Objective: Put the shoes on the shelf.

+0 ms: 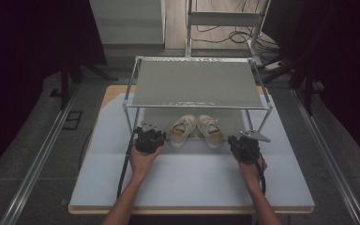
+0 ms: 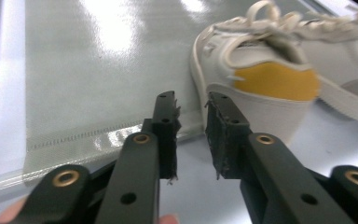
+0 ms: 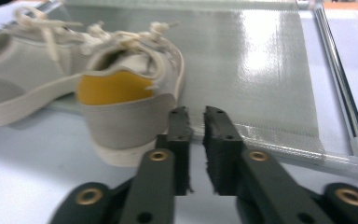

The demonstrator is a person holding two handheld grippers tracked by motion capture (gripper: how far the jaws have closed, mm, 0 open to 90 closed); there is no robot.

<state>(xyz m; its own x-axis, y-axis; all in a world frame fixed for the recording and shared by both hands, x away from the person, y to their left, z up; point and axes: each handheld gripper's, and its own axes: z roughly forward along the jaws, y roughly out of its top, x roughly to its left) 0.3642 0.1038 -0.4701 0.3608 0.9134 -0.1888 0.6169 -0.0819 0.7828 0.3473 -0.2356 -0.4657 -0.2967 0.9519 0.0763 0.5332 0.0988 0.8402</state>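
I work in a lab-like recording room: dark curtains (image 1: 23,56) at nine and three o'clock, floor rails (image 1: 37,164), loose cables (image 1: 229,35) at twelve, my table (image 1: 192,187) central.

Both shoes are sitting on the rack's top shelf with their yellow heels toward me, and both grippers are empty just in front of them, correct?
Not the top shelf. The high view shows the top shelf bare; the two shoes sit on the bottom level beneath it. The rest holds: yellow heels face you, and the left gripper and right gripper are empty just in front.
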